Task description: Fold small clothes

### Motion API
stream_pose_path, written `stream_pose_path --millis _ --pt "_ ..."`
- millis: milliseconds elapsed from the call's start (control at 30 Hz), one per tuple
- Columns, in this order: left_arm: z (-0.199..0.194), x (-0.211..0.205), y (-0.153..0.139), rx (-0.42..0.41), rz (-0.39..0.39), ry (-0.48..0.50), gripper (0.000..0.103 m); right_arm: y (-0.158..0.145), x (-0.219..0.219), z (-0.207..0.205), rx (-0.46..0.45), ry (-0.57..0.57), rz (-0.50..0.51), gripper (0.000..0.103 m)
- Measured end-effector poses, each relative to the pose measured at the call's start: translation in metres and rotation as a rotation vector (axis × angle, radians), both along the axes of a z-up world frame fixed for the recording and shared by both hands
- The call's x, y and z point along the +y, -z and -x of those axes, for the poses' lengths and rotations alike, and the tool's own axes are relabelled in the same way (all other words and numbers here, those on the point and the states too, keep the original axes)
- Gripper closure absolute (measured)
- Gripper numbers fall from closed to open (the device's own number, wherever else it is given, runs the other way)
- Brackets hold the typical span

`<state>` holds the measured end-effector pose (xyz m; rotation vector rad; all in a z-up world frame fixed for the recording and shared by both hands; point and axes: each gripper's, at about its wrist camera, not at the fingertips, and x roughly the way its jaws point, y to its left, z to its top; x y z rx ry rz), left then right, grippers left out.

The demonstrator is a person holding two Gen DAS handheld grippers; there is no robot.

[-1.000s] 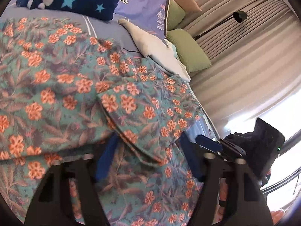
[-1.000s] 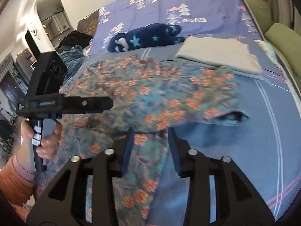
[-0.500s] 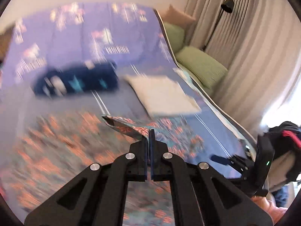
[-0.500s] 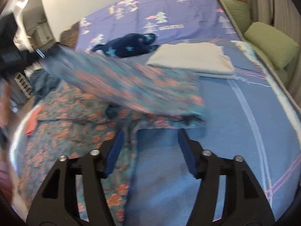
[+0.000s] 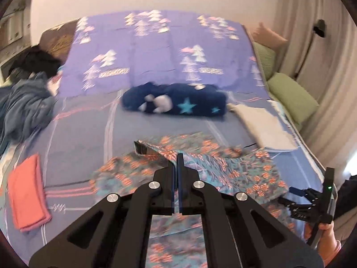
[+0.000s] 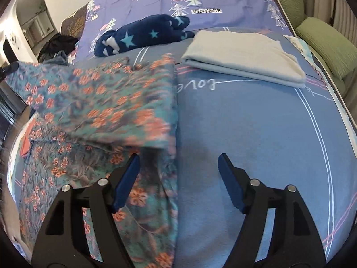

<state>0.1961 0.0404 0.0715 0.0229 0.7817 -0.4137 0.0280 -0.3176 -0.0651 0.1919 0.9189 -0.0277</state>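
Observation:
A teal garment with orange flowers (image 5: 236,169) lies spread on the bed. My left gripper (image 5: 177,157) is shut on one edge of it and holds that edge up off the bed. In the right wrist view the lifted flap (image 6: 100,102) hangs blurred above the rest of the garment. My right gripper (image 6: 178,158) hovers low over the garment's right edge. Its jaws are opening, wide apart, and the pads press on nothing. The left wrist view shows the right gripper (image 5: 294,197) at the bed's right edge, held by a hand.
On the bed (image 6: 256,122) lie a navy star-patterned plush bundle (image 5: 178,102), a folded pale grey cloth (image 6: 243,55) and a folded coral cloth (image 5: 26,192). A blue-grey clothes heap (image 5: 20,109) sits at the left. Green cushions (image 5: 290,98) and curtains line the right side.
The left gripper closed on the garment's edge and rose, lifting it off the bed. The right gripper, which had cloth between its jaws, spread wide and let go.

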Motion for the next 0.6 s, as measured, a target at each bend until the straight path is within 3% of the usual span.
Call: stream_pose_path --millis 233,400,433,467,533,600 --pt "-0.001 0.041 0.023 0.024 -0.019 -0.073 0.101 0.008 0.012 -0.007 0.017 0.027 0.088 0.030" --pt "-0.008 0.070 0.062 0.114 -0.021 -0.117 0.099 0.011 0.021 -0.001 0.012 -0.008 0.165 0.030" --pt "-0.008 0.072 0.070 0.131 -0.030 -0.122 0.093 0.011 0.021 0.000 0.016 -0.008 0.163 0.030" --pt "-0.009 0.076 0.084 0.159 -0.061 -0.137 0.076 0.011 0.019 0.001 0.018 -0.006 0.159 0.030" --pt "-0.009 0.083 0.102 0.181 -0.106 -0.163 0.062 0.011 0.016 0.004 0.020 -0.004 0.145 0.030" --pt "-0.007 0.094 0.114 0.196 -0.103 -0.175 0.062 0.009 0.014 0.008 0.020 -0.007 0.130 0.030"
